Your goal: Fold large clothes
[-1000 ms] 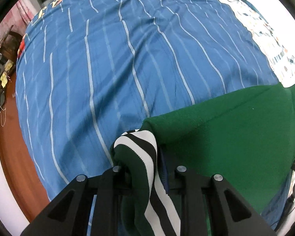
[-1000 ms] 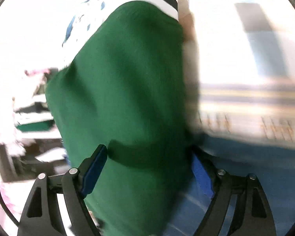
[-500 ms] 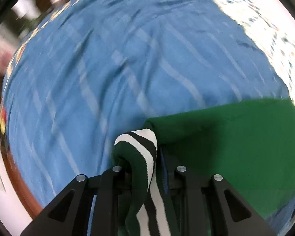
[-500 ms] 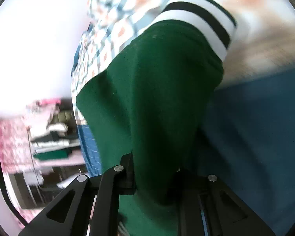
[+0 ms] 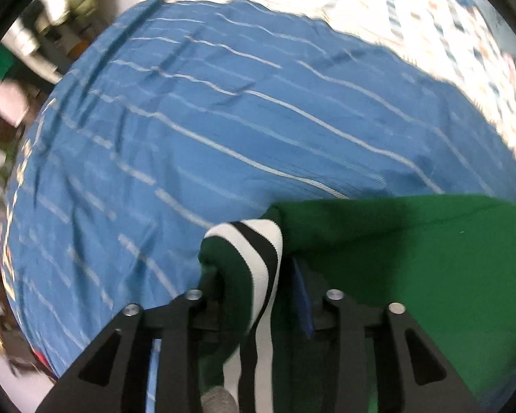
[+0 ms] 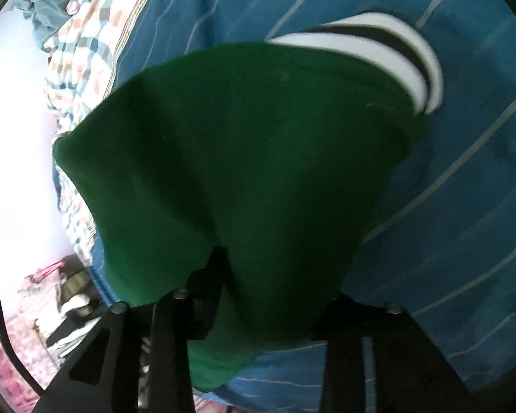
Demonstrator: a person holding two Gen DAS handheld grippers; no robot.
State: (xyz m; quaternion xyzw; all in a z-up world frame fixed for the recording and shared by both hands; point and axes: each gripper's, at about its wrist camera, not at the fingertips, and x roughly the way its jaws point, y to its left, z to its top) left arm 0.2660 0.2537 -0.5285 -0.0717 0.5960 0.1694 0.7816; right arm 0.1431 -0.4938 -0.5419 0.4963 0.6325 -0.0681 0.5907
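Note:
A green sweater with a black-and-white striped cuff lies on the blue striped bedsheet. My left gripper points down at the cuff. Its jaws are opening: the cuff still sits between them, with a dark gap beside the blue pad. In the right wrist view the green sweater bulges over my right gripper, a striped band at its far end. The right jaws are opening too, with the cloth bunched between them and hiding both pads.
A checked quilt lies along one side of the bed. Beyond the bed's edge there are piled clothes and clutter. The blue sheet spreads wide beside the sweater.
Both wrists rolled and swept sideways over the bed with the sweater. The left jaws have widened around the cuff. The right jaws closed on the green cloth, then spread apart again.

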